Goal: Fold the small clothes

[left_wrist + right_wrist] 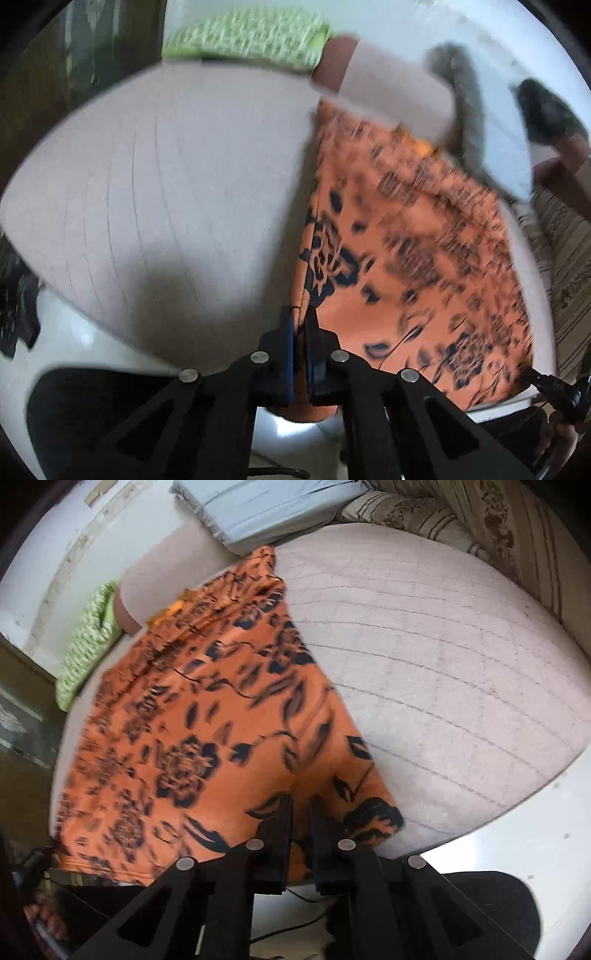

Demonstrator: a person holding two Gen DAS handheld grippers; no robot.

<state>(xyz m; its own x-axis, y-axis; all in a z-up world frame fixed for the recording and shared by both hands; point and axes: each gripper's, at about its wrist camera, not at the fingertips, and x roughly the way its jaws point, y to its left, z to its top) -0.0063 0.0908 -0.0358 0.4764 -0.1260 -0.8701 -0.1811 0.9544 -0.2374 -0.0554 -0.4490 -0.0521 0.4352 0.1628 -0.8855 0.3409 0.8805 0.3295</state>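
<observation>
We see the pale quilted mat [443,664] carrying the orange floral garment [192,716], a green cloth [247,37] at the mat's far edge. Our left gripper [299,325] and right gripper [301,812] each pinch the garment's near edge.

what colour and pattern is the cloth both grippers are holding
Orange cloth with a dark navy-black flower and leaf print, clearest in the right wrist view.
</observation>
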